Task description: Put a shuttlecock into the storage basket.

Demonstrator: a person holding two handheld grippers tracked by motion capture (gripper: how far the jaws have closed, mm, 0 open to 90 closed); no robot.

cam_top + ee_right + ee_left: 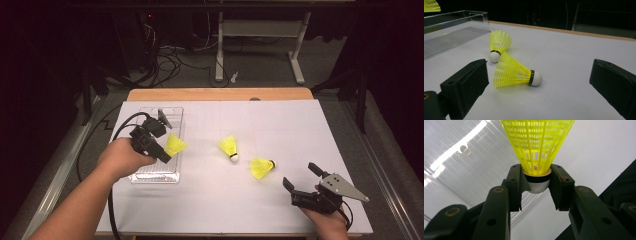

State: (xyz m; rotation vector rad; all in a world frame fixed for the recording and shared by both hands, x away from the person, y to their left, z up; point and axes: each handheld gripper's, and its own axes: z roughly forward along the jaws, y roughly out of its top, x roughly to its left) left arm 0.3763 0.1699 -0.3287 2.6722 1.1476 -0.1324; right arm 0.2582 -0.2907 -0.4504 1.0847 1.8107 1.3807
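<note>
The right hand-held gripper is seen near the surface's near right corner, its jaws spread wide and empty, resting low on the white paper-covered surface. Ahead of it a yellow plastic shuttlecock with a white cork is laid on its side, cork toward the right edge, and a second yellow shuttlecock is stood cork-down just beyond. The left hand-held gripper is clenched on the cork base of a third yellow mesh shuttlecock, whose skirt is pointed away along the jaws. It is held above the clear ribbed plastic tray by the left edge, so a lowering is judged to be all that remains.
</note>
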